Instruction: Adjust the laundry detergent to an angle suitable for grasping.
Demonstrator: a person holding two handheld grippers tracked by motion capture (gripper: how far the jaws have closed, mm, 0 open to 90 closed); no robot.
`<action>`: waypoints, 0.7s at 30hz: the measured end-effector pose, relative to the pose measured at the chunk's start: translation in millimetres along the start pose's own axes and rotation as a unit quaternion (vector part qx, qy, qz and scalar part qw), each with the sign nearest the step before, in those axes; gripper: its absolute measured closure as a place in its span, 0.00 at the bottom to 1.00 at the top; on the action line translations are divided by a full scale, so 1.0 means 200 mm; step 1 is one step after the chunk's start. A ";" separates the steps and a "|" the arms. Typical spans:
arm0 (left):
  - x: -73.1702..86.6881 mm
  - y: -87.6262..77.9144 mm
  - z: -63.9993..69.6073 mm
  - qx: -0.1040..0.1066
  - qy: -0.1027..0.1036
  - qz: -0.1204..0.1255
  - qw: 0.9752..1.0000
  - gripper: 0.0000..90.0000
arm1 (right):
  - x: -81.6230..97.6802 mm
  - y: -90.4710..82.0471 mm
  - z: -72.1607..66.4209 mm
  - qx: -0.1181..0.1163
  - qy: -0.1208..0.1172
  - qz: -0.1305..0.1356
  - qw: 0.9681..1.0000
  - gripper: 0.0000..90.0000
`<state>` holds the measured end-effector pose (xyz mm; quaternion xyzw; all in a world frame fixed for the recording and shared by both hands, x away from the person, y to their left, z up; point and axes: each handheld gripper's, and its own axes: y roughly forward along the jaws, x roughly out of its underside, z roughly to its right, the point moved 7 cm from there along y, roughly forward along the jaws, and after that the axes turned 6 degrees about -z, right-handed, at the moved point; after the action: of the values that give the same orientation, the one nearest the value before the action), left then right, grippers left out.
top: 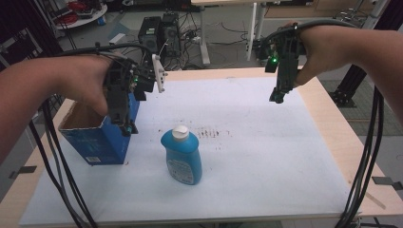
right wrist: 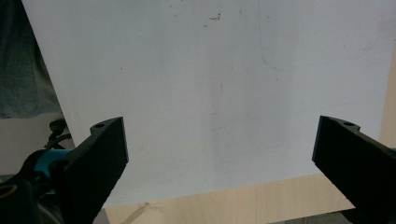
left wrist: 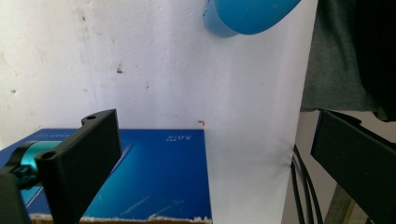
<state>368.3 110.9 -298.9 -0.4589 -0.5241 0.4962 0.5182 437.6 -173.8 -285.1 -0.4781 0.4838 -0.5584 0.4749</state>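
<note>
Blue carton: upright, top open, counter's left side, just beside blue bottle. Left gripper over it, jaws released; right gripper aloft, jaws spread, empty. Step judged: carton placed. Next: grasp bottle.

The blue plastic bottle has a smooth, glossy skin, a white plastic cap and a printed paper label. The blue cardboard box is glossy outside, with raw brown board at its torn open rim. The white sheet is matt, scuffed and speckled with brown marks. The light wooden table looks smooth. Gripper jaws are matt black plastic.
</note>
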 end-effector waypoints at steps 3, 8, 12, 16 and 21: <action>0.00 -0.01 0.00 -0.001 -0.004 -0.002 1.000 0.02 | 0.01 -0.01 -0.01 0.003 -0.003 0.005 1.000 0.03; 0.01 -0.01 -0.01 -0.002 -0.007 -0.006 1.000 0.02 | 0.02 -0.02 -0.02 0.002 0.004 0.010 1.000 0.03; 0.02 0.00 -0.02 0.003 -0.014 -0.005 1.000 0.02 | 0.03 -0.03 -0.01 0.003 0.004 0.009 1.000 0.03; 0.02 0.01 -0.03 0.003 -0.013 -0.006 1.000 0.02 | 0.04 -0.03 0.00 0.002 0.008 0.009 1.000 0.03; 0.02 0.01 -0.05 0.005 -0.014 -0.007 1.000 0.02 | 0.04 -0.02 0.02 0.001 0.013 0.008 1.000 0.03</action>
<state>377.2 115.1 -301.7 -0.4453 -0.5320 0.5015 0.5168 440.9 -182.2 -280.4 -0.4666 0.4930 -0.5609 0.4739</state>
